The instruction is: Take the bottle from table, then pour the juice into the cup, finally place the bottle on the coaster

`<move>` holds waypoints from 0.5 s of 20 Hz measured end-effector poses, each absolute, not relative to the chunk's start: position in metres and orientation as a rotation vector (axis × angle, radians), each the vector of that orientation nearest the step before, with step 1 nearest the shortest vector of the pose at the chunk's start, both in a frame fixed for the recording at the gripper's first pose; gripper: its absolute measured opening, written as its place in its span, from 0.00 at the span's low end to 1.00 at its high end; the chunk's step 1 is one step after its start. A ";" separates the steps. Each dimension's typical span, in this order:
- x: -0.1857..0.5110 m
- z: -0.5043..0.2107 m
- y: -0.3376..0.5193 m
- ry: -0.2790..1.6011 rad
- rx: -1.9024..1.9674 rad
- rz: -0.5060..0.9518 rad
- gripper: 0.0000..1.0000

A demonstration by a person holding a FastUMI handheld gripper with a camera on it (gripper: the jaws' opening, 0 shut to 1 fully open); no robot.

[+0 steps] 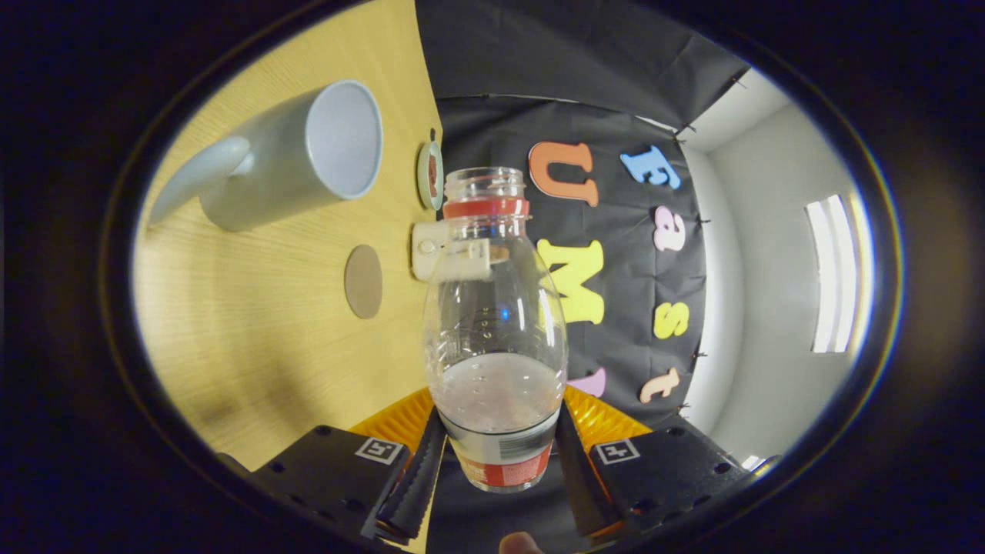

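Between the fingers, the gripper (pixel 496 462) clamps the bottle (pixel 496 323), rolled sideways for pouring; next, bring its mouth over the cup (pixel 308 158) at far left.

A recording booth rather than a home: black cloth wall (pixel 616 115) pinned up behind a pale wooden tabletop (pixel 254 331), plain white room wall (pixel 762 269) beyond.
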State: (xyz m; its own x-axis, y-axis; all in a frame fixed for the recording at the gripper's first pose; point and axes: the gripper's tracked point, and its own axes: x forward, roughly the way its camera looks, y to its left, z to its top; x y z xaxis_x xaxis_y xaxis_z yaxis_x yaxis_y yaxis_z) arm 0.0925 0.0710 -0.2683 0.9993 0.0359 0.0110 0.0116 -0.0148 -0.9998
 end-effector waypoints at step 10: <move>0.091 -0.260 0.082 -0.070 -1.694 0.043 0.76</move>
State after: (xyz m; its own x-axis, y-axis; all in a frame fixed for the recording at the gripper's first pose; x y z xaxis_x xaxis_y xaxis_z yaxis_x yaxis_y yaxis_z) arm 0.0915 0.0821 -0.2601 0.9974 0.0710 0.0125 0.0211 -0.1225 -0.9922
